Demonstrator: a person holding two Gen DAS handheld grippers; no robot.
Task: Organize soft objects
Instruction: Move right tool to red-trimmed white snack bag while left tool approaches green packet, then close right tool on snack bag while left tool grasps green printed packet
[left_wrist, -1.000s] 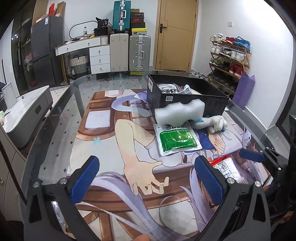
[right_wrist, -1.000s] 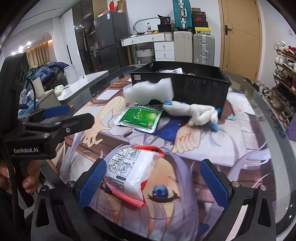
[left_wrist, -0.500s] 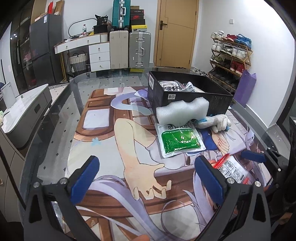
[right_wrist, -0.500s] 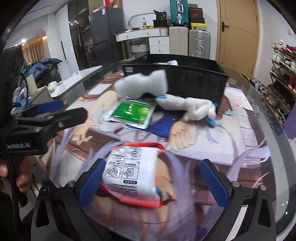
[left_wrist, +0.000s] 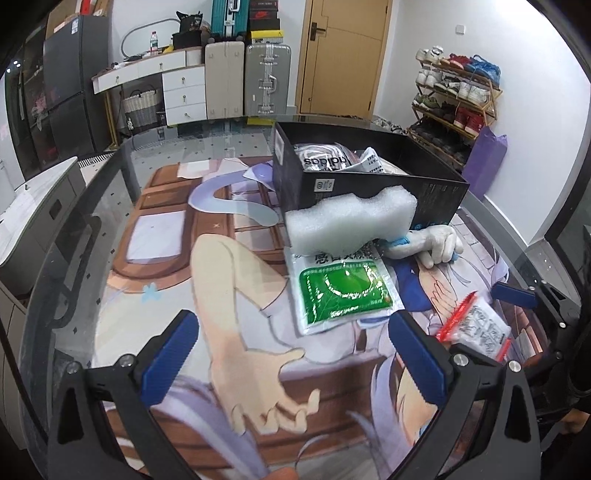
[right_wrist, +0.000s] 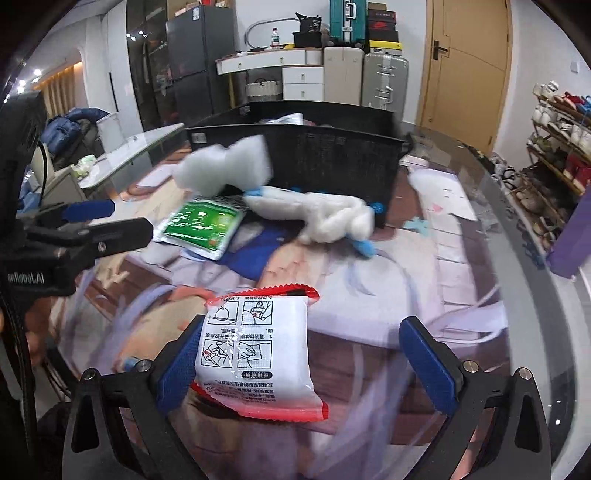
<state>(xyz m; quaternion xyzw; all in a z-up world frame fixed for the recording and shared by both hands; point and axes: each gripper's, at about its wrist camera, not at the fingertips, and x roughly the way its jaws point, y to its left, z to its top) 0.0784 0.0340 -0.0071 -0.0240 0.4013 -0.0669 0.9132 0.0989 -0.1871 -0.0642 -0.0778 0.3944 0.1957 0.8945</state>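
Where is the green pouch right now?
The green pouch lies flat on the printed mat, just in front of the white foam block by the black box, left of the white plush toy.

I see a green-silver pouch (left_wrist: 341, 286), a white packet (right_wrist: 255, 347) (red edges), a black box (left_wrist: 369, 181), white foam (left_wrist: 351, 221)

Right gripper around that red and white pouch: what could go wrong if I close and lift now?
1. The pouch lies against the left finger of the open right gripper, far from the other finger; closing may shove it sideways or pinch only an edge.
2. The right wrist view is blurred, so aim is uncertain.
3. The foam block and the plush toy lean against the black box; a low carry might catch them.
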